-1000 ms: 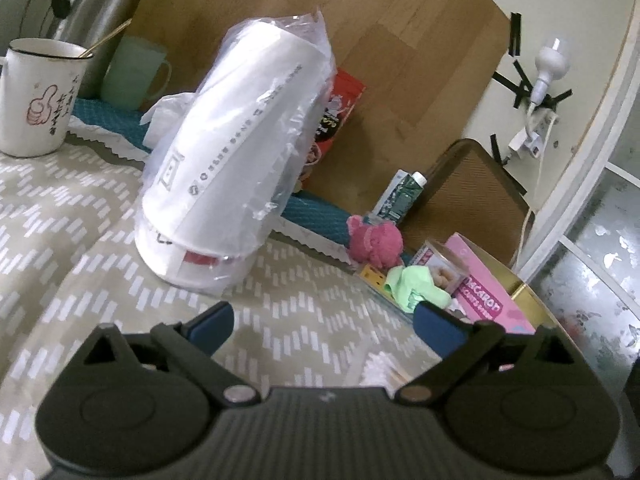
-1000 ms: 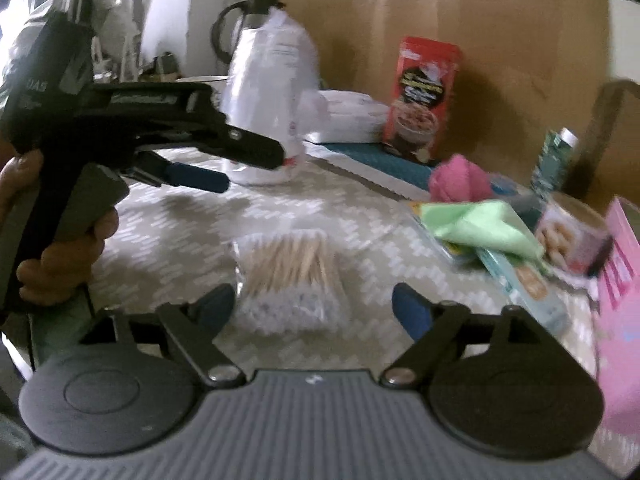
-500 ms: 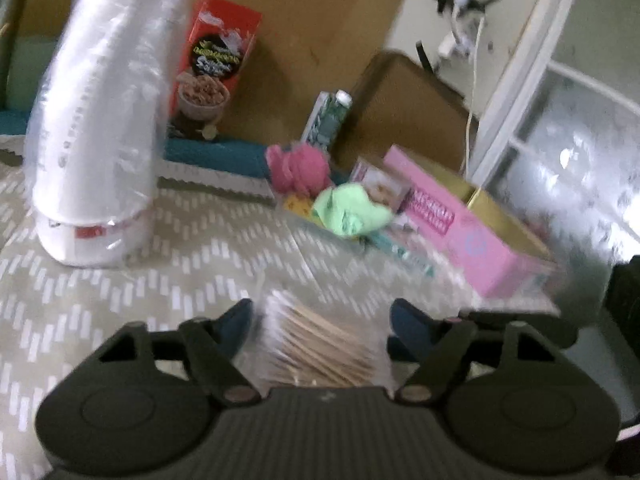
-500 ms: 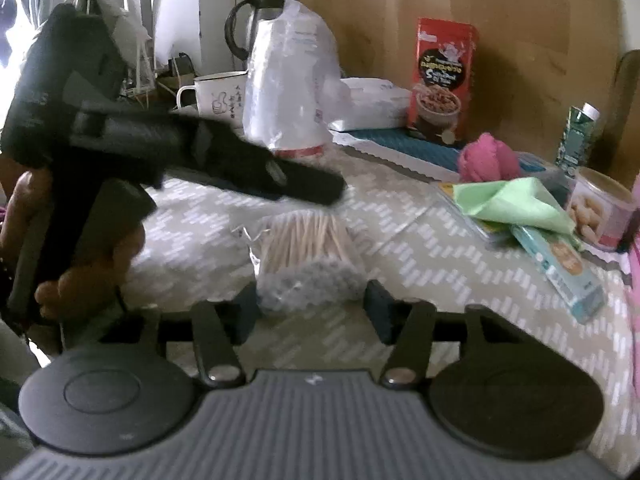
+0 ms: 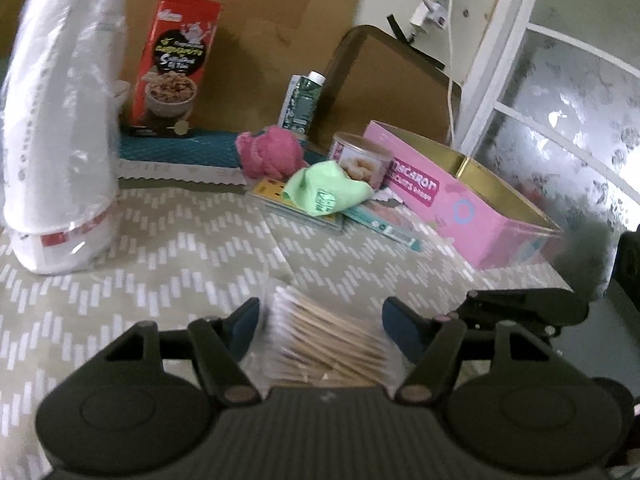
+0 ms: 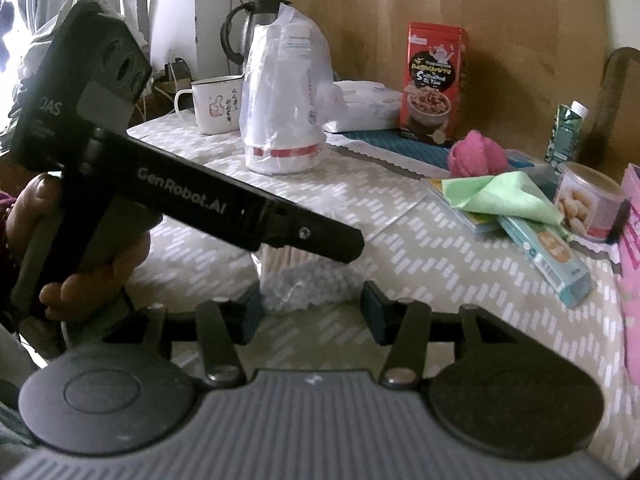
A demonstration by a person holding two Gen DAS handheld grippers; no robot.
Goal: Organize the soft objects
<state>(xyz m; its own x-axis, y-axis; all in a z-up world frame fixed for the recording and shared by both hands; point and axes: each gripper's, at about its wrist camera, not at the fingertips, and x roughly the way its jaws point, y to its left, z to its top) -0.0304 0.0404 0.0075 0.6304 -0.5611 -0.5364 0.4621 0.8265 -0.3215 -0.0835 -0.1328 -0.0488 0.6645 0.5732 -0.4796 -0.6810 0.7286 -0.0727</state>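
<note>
1. bag of cotton swabs [image 5: 320, 344] lies flat on the tablecloth [image 5: 168, 264], near the front edge, wooden sticks bundled inside clear plastic. in the right wrist view the same bag [image 6: 304, 276] shows its white tips bunched toward the camera.
2. both tools converge on it. left gripper [image 5: 318, 320] has its fingers apart, one on each side of the bag; contact with the plastic cannot be told through the blur. right gripper [image 6: 310, 310] likewise stands spread, its pads flanking the tip end, left pad at or very near the plastic, right pad just clear.
3. judgement: two grippers on one slack bag suggests one steadies while the other takes it; the loose film would slip or crumple under a single pinch.
4. other soft things sit further back: pink yarn ball [image 5: 270, 154] and green cloth [image 5: 326, 192], the cloth draped over flat packets, just beside a tin can [image 5: 360, 158].
5. open pink box [image 5: 460, 196] stands at the right, a likely bin for the soft items, though that is a guess.
6. surface: beige zigzag cloth, lightly creased. bagged paper cups [image 5: 60, 120] upright at the left, red cereal box [image 5: 176, 68] against a brown board at the back.
7. room: mug [image 6: 214, 104] and kettle [image 6: 256, 28] at the far corner; frosted window to the right.
</note>
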